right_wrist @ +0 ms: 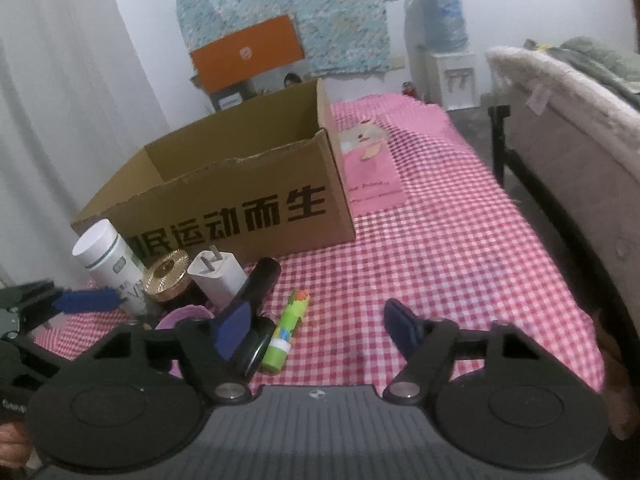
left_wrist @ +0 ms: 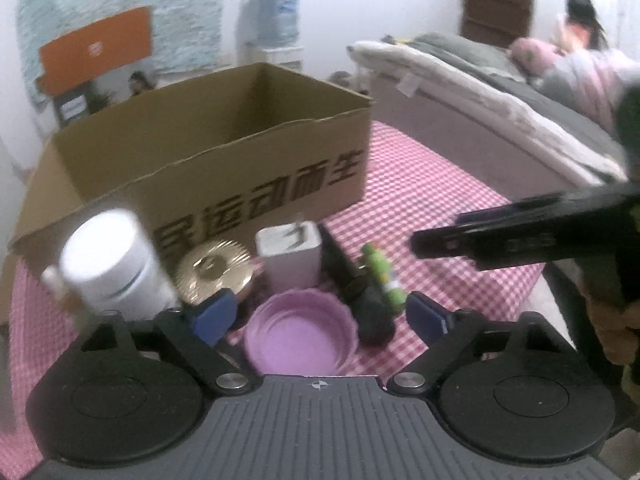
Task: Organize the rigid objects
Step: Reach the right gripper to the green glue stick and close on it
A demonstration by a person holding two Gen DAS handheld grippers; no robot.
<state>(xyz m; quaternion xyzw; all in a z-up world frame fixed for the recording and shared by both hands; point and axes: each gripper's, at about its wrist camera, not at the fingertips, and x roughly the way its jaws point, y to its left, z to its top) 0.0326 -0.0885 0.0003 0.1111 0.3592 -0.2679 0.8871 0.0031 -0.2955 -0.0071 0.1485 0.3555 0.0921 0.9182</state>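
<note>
because the small things stood packed together just ahead of both grippers, a clumsy reach risked toppling one into the next — that was my judgement. the cardboard box (right_wrist: pixel 240 184) sat open beyond them. the white bottle (left_wrist: pixel 110 260) stood ahead-left of the left gripper (left_wrist: pixel 320 316), whose jaws were apart with the purple lid (left_wrist: pixel 300 330) lying between them, unpressed. the right gripper (right_wrist: pixel 316 326) was also apart, holding nothing, with the green glue stick (right_wrist: pixel 286 330) just ahead of its left finger. a red checked cloth (right_wrist: pixel 440 260) covered the surface; a bed (right_wrist: pixel 580 140) lay right, a water dispenser (right_wrist: pixel 444 40) far ahead.
</note>
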